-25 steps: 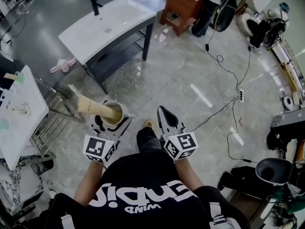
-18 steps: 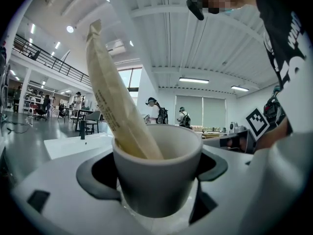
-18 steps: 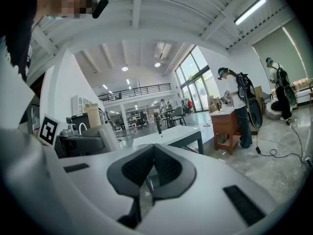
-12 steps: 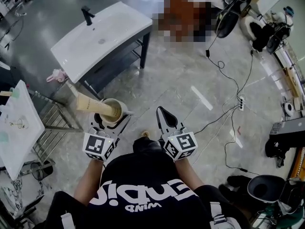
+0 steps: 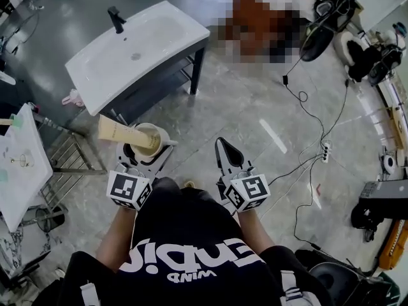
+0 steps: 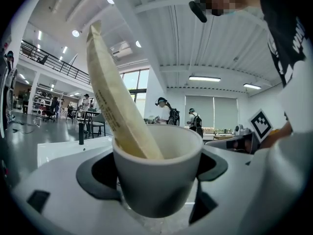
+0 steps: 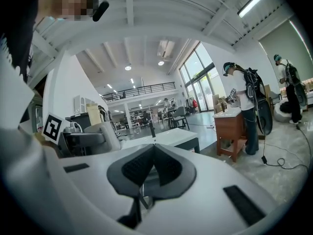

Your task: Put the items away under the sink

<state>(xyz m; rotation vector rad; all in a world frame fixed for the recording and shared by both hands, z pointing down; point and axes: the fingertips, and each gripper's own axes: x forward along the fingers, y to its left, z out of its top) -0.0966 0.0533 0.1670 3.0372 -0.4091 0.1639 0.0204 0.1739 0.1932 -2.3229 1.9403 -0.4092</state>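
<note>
item 1: left gripper [image 5: 150, 153]. closed on a cup [image 6: 159, 175], the dark pads bearing on either side of its wall, below the rim. held about upright at waist height, in front of the person; likely kept level so the contents stay in.

item 2: cup. pale, round, no handle seen. off the floor, well apart from the sink, carried in the left gripper.

item 3: tube [image 6: 115, 97]. flat, beige, with print too small to read. stands in the cup, bottom end inside, leaning over the rim to the left. it is loose, and only the cup wall props it.

item 4: right gripper [image 5: 227, 157]. jaws drawn together at the tips, nothing between them. held beside the left one, idle; probably free for opening or steadying later.

item 5: sink [image 5: 137, 43]. white basin top on a dark frame, black tap [image 5: 116, 19] at the far end. ahead and to the left of the person, across bare floor.

item 6: shelf [image 5: 159, 75]. dark, under the basin, open at the front. judged the place for the cup and tube.

item 7: metal rack [image 5: 70, 161], low, at the left, near the sink's end.

item 8: cables [image 5: 306, 107], trailing on the floor at the right, away from the path to the sink.

status: carrying stage; the cup is not yet at the shelf. next move calls for an approach and a low reach, with the cup kept level.
</note>
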